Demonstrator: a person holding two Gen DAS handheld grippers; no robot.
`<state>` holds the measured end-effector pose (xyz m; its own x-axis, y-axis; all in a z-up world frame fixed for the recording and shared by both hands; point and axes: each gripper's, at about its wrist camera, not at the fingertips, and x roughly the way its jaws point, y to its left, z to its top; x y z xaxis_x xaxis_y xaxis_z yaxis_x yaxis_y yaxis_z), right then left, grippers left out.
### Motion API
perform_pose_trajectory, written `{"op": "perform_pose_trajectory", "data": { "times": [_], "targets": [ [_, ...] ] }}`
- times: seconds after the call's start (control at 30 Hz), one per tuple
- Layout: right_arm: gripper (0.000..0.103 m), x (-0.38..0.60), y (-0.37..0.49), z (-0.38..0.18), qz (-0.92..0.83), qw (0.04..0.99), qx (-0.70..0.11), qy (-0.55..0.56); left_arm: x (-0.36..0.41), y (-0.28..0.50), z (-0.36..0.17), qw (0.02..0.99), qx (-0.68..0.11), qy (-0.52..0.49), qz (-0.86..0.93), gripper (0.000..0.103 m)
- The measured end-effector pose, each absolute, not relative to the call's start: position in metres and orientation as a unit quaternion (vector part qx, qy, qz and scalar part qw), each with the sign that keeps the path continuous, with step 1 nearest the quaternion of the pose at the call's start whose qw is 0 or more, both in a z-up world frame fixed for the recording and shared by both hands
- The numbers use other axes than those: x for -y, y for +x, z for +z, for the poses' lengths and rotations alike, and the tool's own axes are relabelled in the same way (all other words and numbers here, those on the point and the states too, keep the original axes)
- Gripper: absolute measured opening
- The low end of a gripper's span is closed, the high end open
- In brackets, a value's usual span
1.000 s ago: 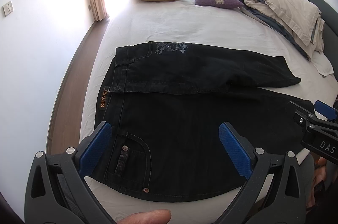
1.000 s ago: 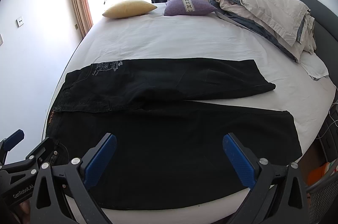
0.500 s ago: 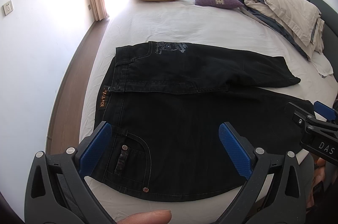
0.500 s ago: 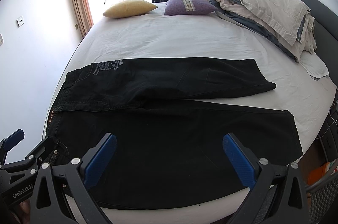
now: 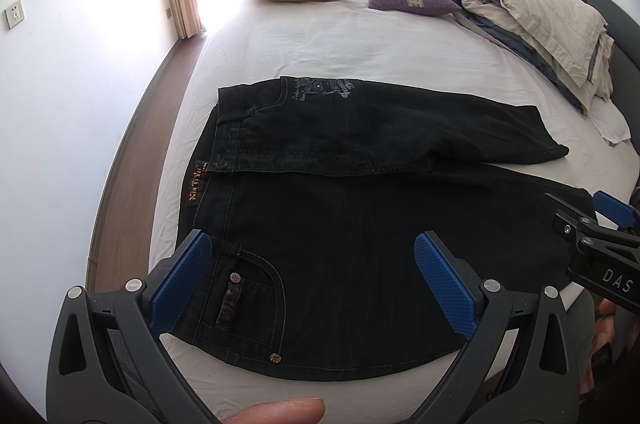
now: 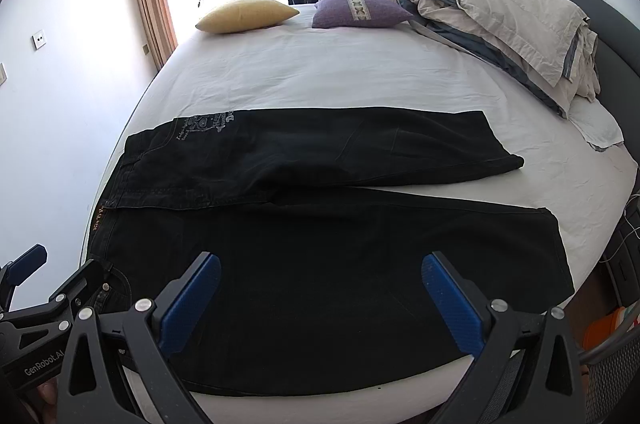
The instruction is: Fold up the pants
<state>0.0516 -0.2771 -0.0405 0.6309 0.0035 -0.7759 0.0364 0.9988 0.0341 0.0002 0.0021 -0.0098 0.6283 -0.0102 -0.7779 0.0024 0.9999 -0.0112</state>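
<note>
- Black pants (image 5: 360,224) laid flat across the near half of the white bed (image 5: 340,52), waistband to the left, far leg angled off the near one.
- Left gripper (image 5: 316,280) hovering above the pocket end, jaws spread wide, holding nothing.
- Right gripper (image 6: 320,300) above the near leg, same deal: wide apart, empty.

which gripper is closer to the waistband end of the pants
Left. The left gripper hovers over the front pocket beside the waistband of the pants. The right gripper hovers further along the near leg, toward the hem. Both jaws open.
</note>
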Motion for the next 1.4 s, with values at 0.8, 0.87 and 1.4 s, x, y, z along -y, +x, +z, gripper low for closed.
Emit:
{"op": "perform_pose_trajectory", "data": {
  "times": [0.8, 0.87, 1.4],
  "targets": [
    [0.103, 0.272, 0.053, -0.049, -0.003, 0.901, -0.434, 0.024, -0.001, -0.001, -0.019, 0.9, -0.435, -0.005, -0.005, 0.103],
    [0.103, 0.273, 0.054, -0.05, -0.001, 0.9, -0.435, 0.024, -0.001, 0.001, -0.021, 0.9, -0.437, -0.006, -0.006, 0.103],
    [0.103, 0.295, 0.113, -0.051, 0.139, 0.903, -0.407, 0.005, -0.012, 0.086, -0.034, 0.893, -0.441, 0.051, -0.076, 0.103]
  ]
}}
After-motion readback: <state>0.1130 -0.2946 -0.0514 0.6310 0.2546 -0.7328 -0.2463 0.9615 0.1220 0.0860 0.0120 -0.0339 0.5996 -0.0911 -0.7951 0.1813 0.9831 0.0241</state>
